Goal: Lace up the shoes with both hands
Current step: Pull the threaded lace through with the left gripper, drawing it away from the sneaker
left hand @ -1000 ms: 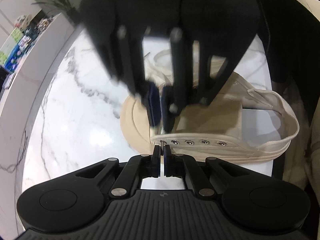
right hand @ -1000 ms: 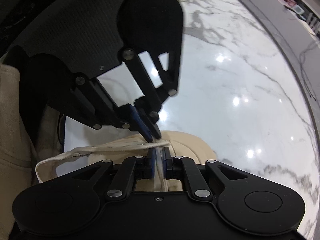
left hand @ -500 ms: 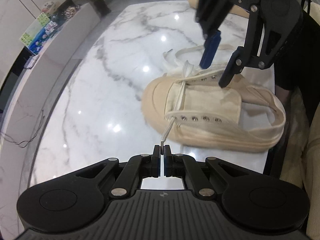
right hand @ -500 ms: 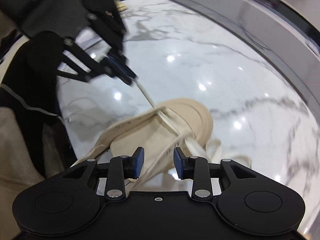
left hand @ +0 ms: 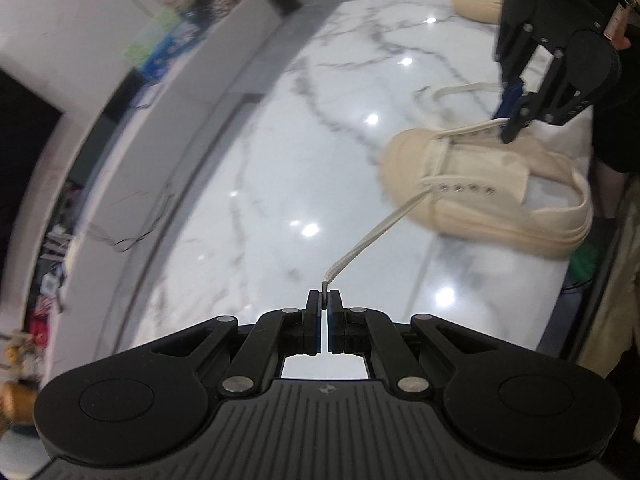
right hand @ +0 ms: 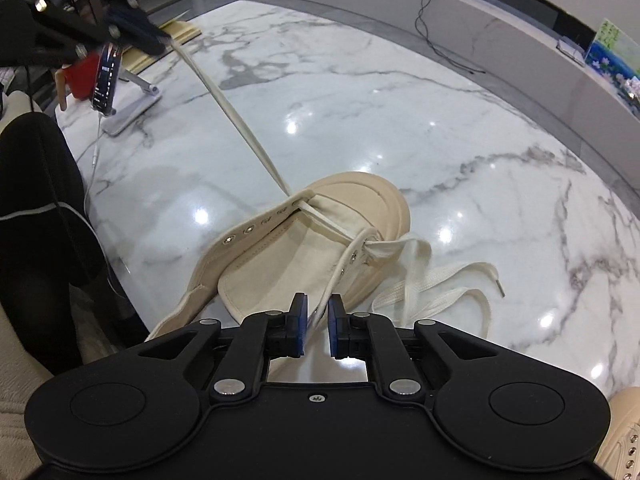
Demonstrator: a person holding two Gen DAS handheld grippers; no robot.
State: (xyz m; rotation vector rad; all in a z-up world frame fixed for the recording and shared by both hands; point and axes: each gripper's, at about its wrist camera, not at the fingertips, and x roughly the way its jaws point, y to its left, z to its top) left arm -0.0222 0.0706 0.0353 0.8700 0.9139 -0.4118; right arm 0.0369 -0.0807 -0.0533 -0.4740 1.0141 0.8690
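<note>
Drawing a cream lace (left hand: 384, 224) through the lowest eyelets of a canvas sneaker (left hand: 500, 184).

Clenching the left fingers (left hand: 312, 304) on the lace's thin stiff tip, holding that run straight and raised off the marble worktop (left hand: 280, 160). Having just been closing the right fingers (right hand: 298, 320) to a narrow gap around another strand beside the tongue, not plainly pinching it. Finding the sneaker at the person's edge of the worktop, heel at that edge, toe towards the middle. Judging the lace limp, light and flat, best pinched at the stiff tip or close to an eyelet. Judging the sneaker light and soft-sided, likely sliding under a hard pull. Seeing nothing inside the sneaker but its tongue, and no other container.
</note>
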